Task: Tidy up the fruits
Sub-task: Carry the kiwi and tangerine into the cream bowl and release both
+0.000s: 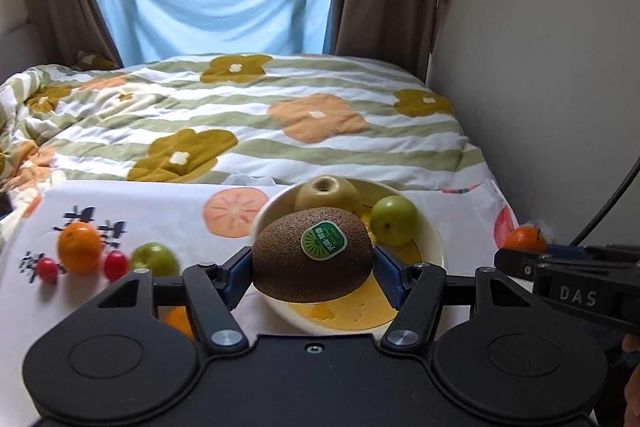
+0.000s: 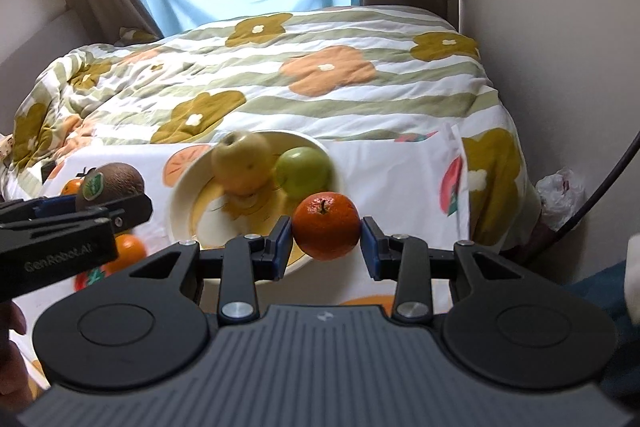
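While gripped, kiwi sticker green, "DAS" nearby

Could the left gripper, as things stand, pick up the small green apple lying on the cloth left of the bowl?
Probably not yet: the left gripper is shut on the brown fuzzy kiwi, so its jaws are full. The small green apple itself lies unobstructed.
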Action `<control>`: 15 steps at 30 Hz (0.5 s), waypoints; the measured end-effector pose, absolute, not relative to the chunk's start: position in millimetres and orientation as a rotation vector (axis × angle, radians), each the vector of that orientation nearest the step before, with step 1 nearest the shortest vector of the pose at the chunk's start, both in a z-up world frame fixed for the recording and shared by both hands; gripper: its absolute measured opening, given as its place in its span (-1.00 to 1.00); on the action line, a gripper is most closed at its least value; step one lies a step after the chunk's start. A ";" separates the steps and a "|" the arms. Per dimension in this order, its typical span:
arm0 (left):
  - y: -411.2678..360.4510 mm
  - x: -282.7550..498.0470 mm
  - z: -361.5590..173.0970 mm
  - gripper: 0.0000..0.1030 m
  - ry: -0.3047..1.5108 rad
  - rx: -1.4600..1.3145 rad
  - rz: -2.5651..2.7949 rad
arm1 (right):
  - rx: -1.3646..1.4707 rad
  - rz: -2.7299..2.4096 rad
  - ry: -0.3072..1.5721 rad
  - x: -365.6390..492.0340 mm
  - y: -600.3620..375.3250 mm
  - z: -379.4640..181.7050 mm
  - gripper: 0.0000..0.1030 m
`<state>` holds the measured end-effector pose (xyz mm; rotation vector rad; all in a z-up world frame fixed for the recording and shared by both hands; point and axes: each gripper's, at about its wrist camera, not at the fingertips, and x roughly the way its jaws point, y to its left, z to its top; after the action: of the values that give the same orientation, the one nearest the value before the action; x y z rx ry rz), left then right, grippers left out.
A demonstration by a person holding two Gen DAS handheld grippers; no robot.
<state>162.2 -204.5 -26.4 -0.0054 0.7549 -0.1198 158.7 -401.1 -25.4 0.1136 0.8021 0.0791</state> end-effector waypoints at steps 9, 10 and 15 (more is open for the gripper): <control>-233.3 202.4 -67.8 0.31 0.829 0.014 -0.124 | 0.094 0.107 0.837 197.7 -425.1 -47.1 0.00; -235.1 206.0 -71.7 0.31 0.838 0.020 -0.124 | 0.095 0.112 0.842 201.3 -425.9 -49.9 0.00; -240.5 219.9 -91.0 0.31 0.881 0.060 -0.127 | 0.100 0.136 0.857 213.4 -424.8 -60.6 0.00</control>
<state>219.9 -240.5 -91.0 0.0600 0.8807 -0.1275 213.4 -424.8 -60.6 0.0999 0.8569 0.1363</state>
